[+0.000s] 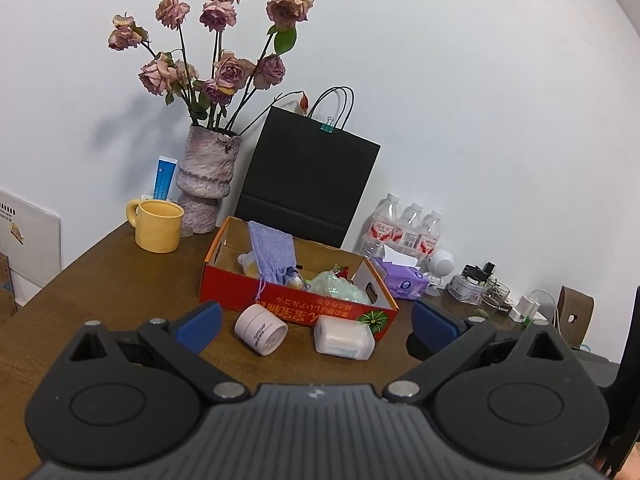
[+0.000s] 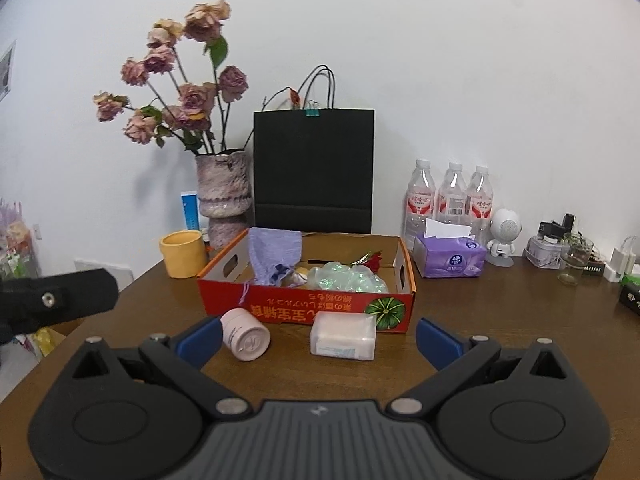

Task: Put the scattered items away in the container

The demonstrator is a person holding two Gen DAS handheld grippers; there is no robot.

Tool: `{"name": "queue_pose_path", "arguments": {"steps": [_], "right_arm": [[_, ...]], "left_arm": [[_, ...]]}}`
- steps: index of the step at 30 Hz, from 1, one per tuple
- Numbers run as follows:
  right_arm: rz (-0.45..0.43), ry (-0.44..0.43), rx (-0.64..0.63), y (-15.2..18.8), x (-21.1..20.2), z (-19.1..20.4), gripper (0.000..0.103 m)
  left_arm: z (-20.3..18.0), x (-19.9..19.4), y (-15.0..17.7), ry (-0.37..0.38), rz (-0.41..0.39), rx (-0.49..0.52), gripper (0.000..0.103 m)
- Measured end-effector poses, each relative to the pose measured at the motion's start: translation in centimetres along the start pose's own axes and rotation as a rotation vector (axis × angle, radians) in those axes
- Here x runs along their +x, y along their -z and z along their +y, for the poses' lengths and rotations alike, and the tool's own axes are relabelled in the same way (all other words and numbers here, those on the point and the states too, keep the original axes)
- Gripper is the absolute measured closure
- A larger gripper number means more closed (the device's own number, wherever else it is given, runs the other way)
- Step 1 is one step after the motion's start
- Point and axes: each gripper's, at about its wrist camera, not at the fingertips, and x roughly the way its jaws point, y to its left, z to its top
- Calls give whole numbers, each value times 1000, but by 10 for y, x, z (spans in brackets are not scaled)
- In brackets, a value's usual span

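Observation:
A red cardboard box (image 1: 224, 284) (image 2: 224, 296) sits mid-table and holds a lilac knitted pouch (image 1: 272, 254) (image 2: 272, 254), a crumpled green wrapper (image 1: 340, 286) (image 2: 344, 278) and a red flower (image 2: 374, 262). In front of it lie a pale pink jar (image 1: 261, 329) (image 2: 244, 334) on its side and a pinkish translucent packet (image 1: 344, 337) (image 2: 343, 337). My left gripper (image 1: 316, 322) is open just short of both. My right gripper (image 2: 318, 338) is open too, the jar by its left finger. A black part of the left gripper shows at the left edge of the right wrist view.
Behind the box stand a black paper bag (image 2: 314, 168), a vase of dried roses (image 2: 224, 188), a yellow mug (image 1: 158, 226) (image 2: 182, 254), three water bottles (image 2: 452, 196), a purple tissue pack (image 2: 448, 258), a small white robot figure (image 2: 505, 236) and a glass (image 2: 574, 258).

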Motion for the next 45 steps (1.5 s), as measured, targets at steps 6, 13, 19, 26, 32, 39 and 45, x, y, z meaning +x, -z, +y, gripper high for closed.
{"name": "queue_pose_path", "arguments": {"steps": [6, 13, 19, 26, 32, 39, 45], "right_arm": [[1, 7, -25, 7, -20, 4, 0], [7, -5, -29, 17, -36, 6, 0], [4, -11, -46, 25, -50, 8, 0], [-1, -1, -55, 32, -61, 8, 0], [7, -2, -52, 39, -65, 9, 0], [15, 8, -48, 45, -67, 8, 0], [22, 17, -36, 48, -66, 5, 0]], "left_arm": [[3, -20, 6, -9, -4, 7, 0], [3, -38, 14, -26, -2, 26, 0], [-1, -48, 24, -14, 5, 41, 0], [-2, -52, 37, 2, 26, 39, 0], [-3, -53, 43, 8, 42, 51, 0], [1, -51, 48, 3, 58, 40, 0], [2, -47, 52, -1, 75, 42, 0]]}}
